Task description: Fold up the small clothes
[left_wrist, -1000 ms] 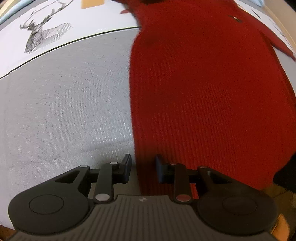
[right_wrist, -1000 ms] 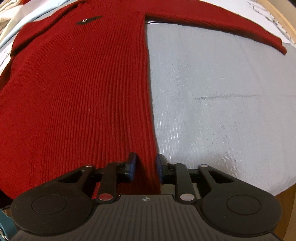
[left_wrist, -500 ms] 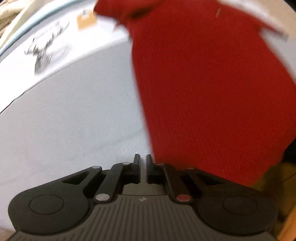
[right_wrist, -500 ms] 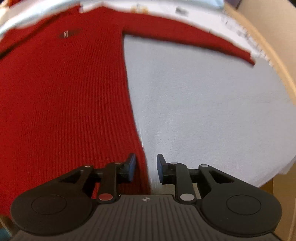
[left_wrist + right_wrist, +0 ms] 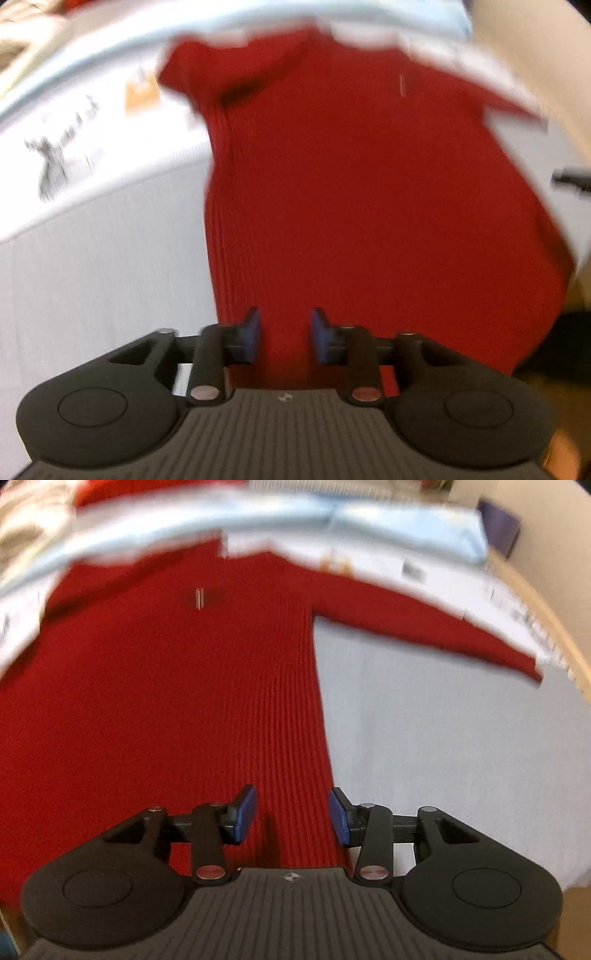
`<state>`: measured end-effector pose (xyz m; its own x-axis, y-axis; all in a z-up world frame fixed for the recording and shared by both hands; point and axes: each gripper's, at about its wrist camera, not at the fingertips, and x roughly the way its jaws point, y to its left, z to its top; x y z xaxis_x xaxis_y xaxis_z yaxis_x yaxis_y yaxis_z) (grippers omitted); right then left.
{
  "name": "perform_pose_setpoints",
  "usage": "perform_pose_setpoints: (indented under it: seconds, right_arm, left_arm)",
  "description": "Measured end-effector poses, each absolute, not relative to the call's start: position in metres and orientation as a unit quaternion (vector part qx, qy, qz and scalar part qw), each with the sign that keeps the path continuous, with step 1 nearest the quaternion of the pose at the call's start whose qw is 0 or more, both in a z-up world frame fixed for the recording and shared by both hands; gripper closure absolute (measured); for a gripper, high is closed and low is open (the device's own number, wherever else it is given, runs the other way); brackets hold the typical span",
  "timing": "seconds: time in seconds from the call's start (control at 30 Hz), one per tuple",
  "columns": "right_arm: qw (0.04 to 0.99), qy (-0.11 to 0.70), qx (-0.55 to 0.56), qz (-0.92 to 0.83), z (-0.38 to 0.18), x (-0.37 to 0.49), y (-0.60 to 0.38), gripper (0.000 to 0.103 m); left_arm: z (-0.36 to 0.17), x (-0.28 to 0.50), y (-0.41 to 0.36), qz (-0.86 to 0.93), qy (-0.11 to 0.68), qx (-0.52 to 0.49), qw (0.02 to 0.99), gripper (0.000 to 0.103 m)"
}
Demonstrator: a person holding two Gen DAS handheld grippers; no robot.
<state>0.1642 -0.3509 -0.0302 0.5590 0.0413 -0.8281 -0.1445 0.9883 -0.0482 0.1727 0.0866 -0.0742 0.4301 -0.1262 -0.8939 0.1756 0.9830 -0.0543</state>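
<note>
Red ribbed knit sweater spread flat on pale grey cloth, one long sleeve outstretched, other seemingly folded in; blurred.

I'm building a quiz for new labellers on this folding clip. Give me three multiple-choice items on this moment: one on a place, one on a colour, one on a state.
1. In the right wrist view, which way does the sweater's visible sleeve stretch?
A. toward the right edge
B. straight toward the camera
C. it is folded over the chest

2. What colour is the sweater?
A. navy
B. red
C. grey

3. How does the sweater lie?
A. rolled into a ball
B. folded in half
C. spread flat

Answers:
1 A: the sleeve runs out over the pale grey cloth toward the right.
2 B: the sweater is red ribbed knit in both views.
3 C: its body lies open and flat, sleeve out, with no fold yet made.
</note>
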Motion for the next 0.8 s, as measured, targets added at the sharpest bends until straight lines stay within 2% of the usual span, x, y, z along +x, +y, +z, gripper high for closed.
perform_pose_setpoints:
  seconds: [0.17,0.27,0.33,0.4,0.43,0.5,0.67,0.77,0.8]
  right_arm:
    - [0.917,0.395,-0.012,0.053,0.010,0.193,-0.316,0.058]
    - [0.940,0.334,0.018,0.065,0.048,0.212,-0.295,0.057]
    - [0.953,0.292,0.036,0.075,0.069,0.239,-0.288,0.048]
    - [0.962,0.252,0.060,0.086,0.083,0.252,-0.271,0.043]
    - [0.964,0.239,0.068,0.092,0.097,0.235,-0.290,0.041]
    - [0.969,0.219,0.073,0.089,0.087,0.243,-0.294,0.041]
    - [0.947,0.304,0.093,0.046,0.049,0.290,-0.297,0.043]
    - [0.946,0.306,0.097,0.035,0.036,0.293,-0.298,0.045]
    - [0.945,0.315,0.089,0.024,0.032,0.299,-0.302,0.045]
  left_arm:
    - [-0.045,0.182,0.077,-0.038,0.437,-0.018,0.898,0.056]
    - [-0.033,0.185,0.065,-0.003,0.382,-0.006,0.924,0.048]
    - [-0.027,0.188,0.058,0.014,0.358,-0.005,0.934,0.046]
    - [-0.024,0.191,0.055,0.032,0.343,-0.002,0.939,0.046]
    - [-0.020,0.192,0.050,0.045,0.335,0.004,0.941,0.046]
    - [-0.017,0.195,0.035,0.061,0.321,0.020,0.945,0.046]
    - [-0.012,0.223,0.020,0.045,0.336,0.025,0.940,0.046]
    - [-0.020,0.267,0.007,0.042,0.344,0.036,0.937,0.047]
    - [-0.024,0.285,0.003,0.035,0.349,0.040,0.936,0.051]
